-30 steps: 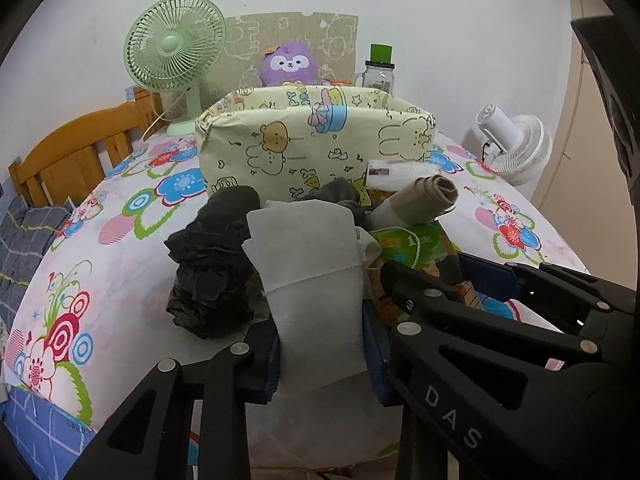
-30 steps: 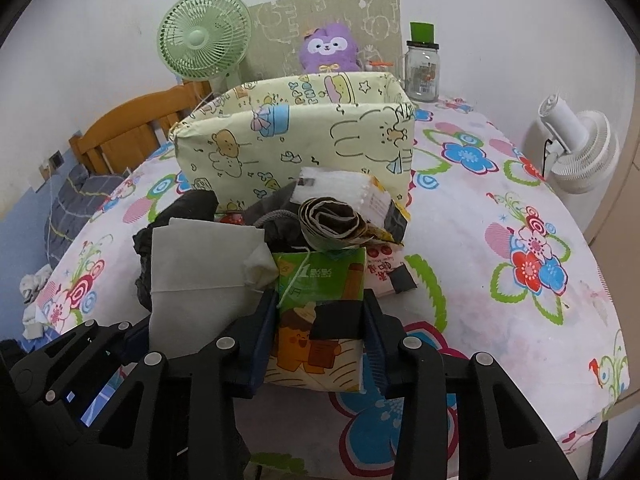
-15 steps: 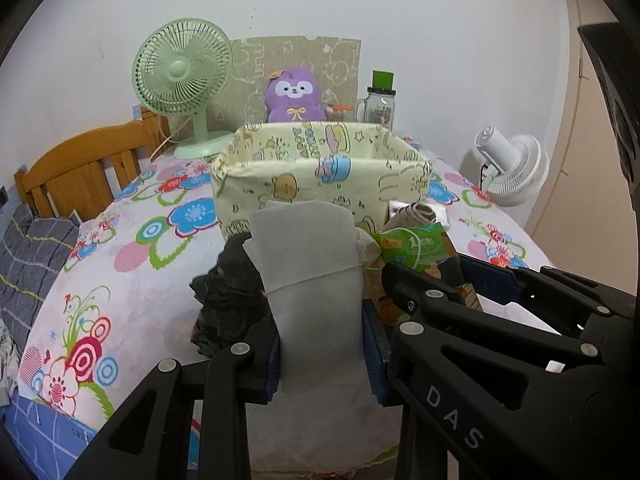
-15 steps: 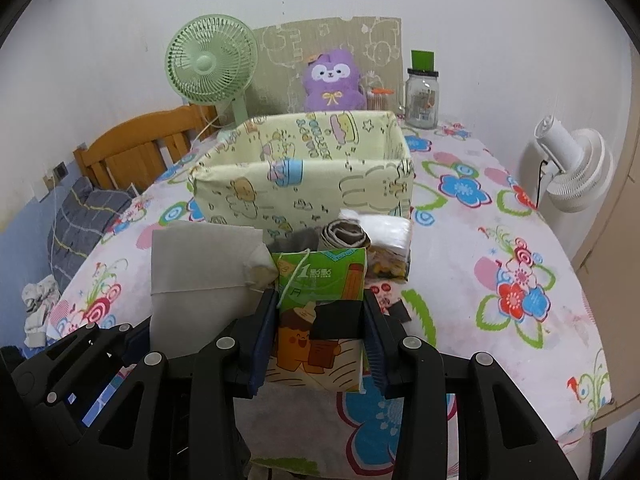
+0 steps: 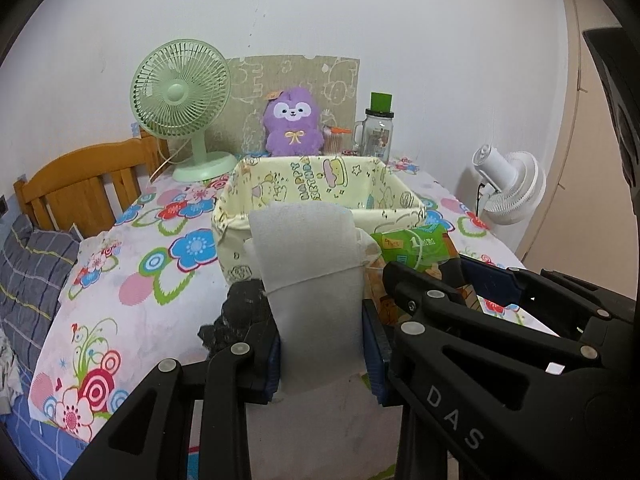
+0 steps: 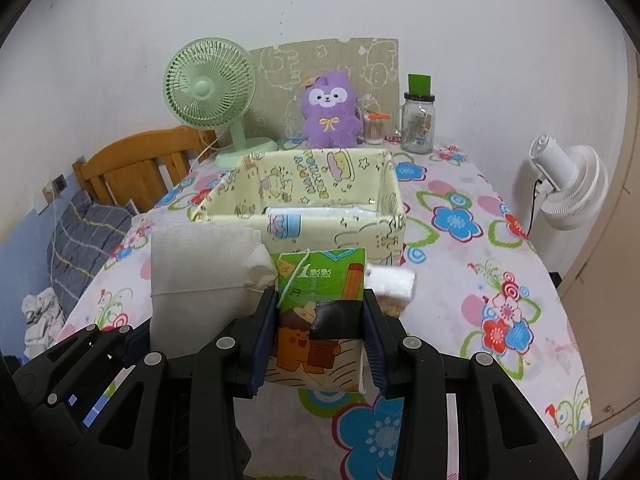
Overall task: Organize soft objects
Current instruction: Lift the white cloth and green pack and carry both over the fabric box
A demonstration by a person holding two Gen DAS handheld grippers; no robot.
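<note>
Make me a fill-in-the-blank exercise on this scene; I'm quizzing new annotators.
1. The left gripper is shut on a folded ____ cloth.
2. The right gripper is shut on a ____-topped tissue pack.
3. The purple plush toy sits behind the ____.
4. The glass jar has a ____ lid.

Missing: white; green; fabric box; green

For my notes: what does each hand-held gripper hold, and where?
Left hand-held gripper: white cloth bag, by its lower end. Right hand-held gripper: green tissue pack, by its lower sides.
</note>
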